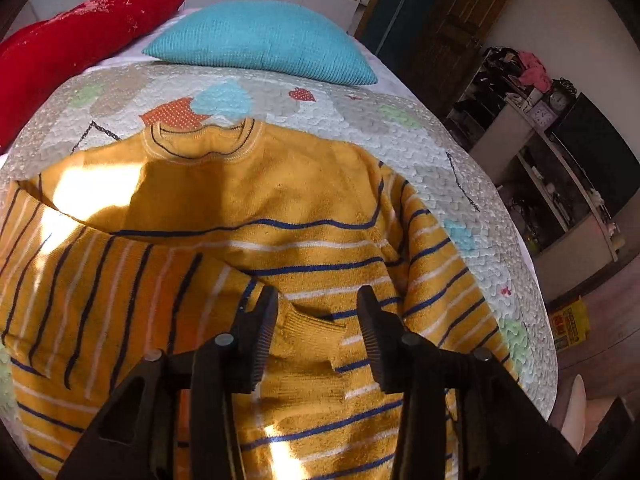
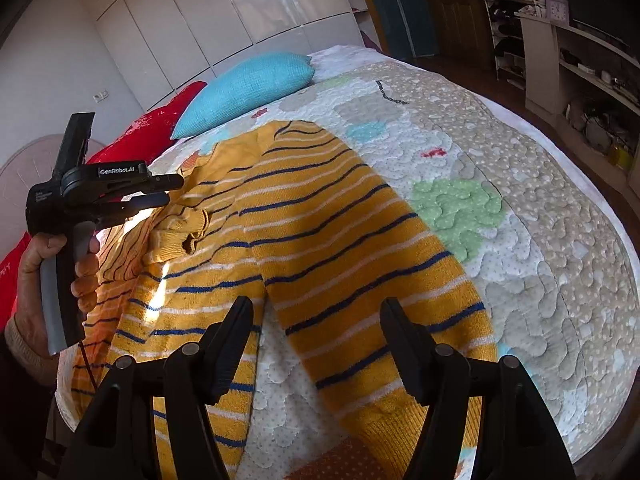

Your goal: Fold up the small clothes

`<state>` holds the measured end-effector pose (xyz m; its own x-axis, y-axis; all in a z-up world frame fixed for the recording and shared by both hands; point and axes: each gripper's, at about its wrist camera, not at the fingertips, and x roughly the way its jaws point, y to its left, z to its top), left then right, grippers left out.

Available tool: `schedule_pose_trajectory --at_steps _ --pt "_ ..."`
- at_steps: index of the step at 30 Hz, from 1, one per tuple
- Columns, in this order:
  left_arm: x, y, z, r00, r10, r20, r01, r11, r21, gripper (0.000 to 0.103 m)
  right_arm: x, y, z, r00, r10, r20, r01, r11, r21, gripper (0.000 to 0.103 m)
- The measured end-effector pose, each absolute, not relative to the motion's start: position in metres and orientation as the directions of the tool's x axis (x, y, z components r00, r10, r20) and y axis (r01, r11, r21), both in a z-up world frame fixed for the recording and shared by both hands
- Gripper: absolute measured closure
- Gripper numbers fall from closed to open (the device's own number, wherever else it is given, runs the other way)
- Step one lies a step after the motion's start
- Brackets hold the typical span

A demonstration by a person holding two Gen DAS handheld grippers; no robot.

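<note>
Reading "GenRobot.AI" in white on the black left claw

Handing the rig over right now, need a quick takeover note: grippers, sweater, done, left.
Left gripper: jaws apart over the folded-in sleeve's cuff, pads not pressing on it.
Right gripper: open, empty, above the other sleeve near its cuff end.
Sweater: yellow, striped, flat on the quilted bedspread, collar toward the blue pillow.
Done: one sleeve folded across the body.
Left: the other sleeve still lies stretched out, so probably fold it in next, then fold the body.
</note>
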<state>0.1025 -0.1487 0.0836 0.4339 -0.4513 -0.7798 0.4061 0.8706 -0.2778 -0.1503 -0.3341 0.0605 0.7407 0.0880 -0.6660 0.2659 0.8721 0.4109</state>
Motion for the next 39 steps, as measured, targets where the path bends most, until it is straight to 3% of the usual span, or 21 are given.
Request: schedule_pose_trajectory --at_steps 2,4,9,17,18,19,21,22,26,29,30,31,33,35,37,39 --pt "0.083 -0.129 0.101 0.49 -0.444 -0.75 0.42 0.874 -0.243 0.039 -0.139 -0.33 0.073 0.755 0.105 -0.647 0.23 0.882 0.411 0.03" --pt "0.06 -0.103 0.116 0.559 -0.401 -0.726 0.394 0.899 -0.193 0.028 -0.124 -0.323 0.086 0.769 0.138 -0.624 0.182 0.889 0.421 0.029" --pt "0.004 -0.035 0.129 0.667 -0.274 -0.693 0.291 0.952 -0.096 0.021 -0.063 -0.289 0.099 0.758 0.27 -0.593 0.049 0.884 0.464 0.023" --pt "-0.048 0.062 0.1 0.719 -0.121 -0.684 0.049 0.991 -0.124 0.02 0.04 -0.239 0.059 0.631 0.264 -0.73 0.061 0.921 0.385 0.024" --pt "-0.051 0.068 0.094 0.712 -0.105 -0.694 0.031 0.992 -0.119 0.02 0.045 -0.234 0.057 0.624 0.273 -0.732 0.051 0.921 0.386 0.033" --pt "-0.054 0.074 0.089 0.704 -0.098 -0.703 0.023 0.993 -0.116 0.02 0.049 -0.23 0.056 0.615 0.286 -0.735 0.038 0.92 0.39 0.055" --pt "-0.059 0.082 0.082 0.697 -0.078 -0.713 0.001 0.994 -0.108 0.02 0.056 -0.223 0.055 0.589 0.3 -0.75 0.018 0.923 0.384 0.082" --pt "-0.061 0.084 0.079 0.697 -0.068 -0.714 -0.011 0.994 -0.105 0.02 0.056 -0.223 0.056 0.592 0.27 -0.759 0.028 0.935 0.355 0.088" --pt "-0.069 0.083 0.07 0.696 -0.05 -0.716 -0.017 0.996 -0.086 0.02 0.057 -0.245 0.06 0.606 0.105 -0.789 0.143 0.961 0.238 0.09" --pt "-0.072 0.077 0.066 0.684 -0.059 -0.727 -0.007 0.996 -0.087 0.02 0.045 -0.274 0.064 0.619 0.155 -0.77 0.183 0.925 0.334 0.09" --pt "-0.073 0.075 0.066 0.683 -0.064 -0.727 -0.002 0.996 -0.089 0.02 0.036 -0.282 0.07 0.639 0.179 -0.748 0.179 0.911 0.371 0.083" --pt "-0.075 0.073 0.068 0.685 -0.067 -0.725 0.003 0.996 -0.089 0.02 0.026 -0.288 0.077 0.657 0.186 -0.73 0.177 0.904 0.39 0.068" --pt "-0.078 0.067 0.073 0.694 -0.073 -0.716 0.014 0.996 -0.088 0.02 0.0 -0.298 0.093 0.703 0.17 -0.69 0.169 0.903 0.394 0.05" --pt "-0.082 0.06 0.079 0.706 -0.084 -0.703 0.026 0.995 -0.092 0.02 -0.031 -0.303 0.11 0.755 0.101 -0.648 0.176 0.921 0.348 0.039" --pt "-0.086 0.052 0.083 0.718 -0.09 -0.69 0.039 0.995 -0.089 0.015 -0.064 -0.309 0.123 0.79 0.002 -0.613 0.213 0.937 0.277 0.014" --pt "-0.09 0.042 0.087 0.733 -0.092 -0.674 0.053 0.996 -0.078 0.007 -0.089 -0.323 0.123 0.801 -0.005 -0.598 0.22 0.932 0.287 0.01"
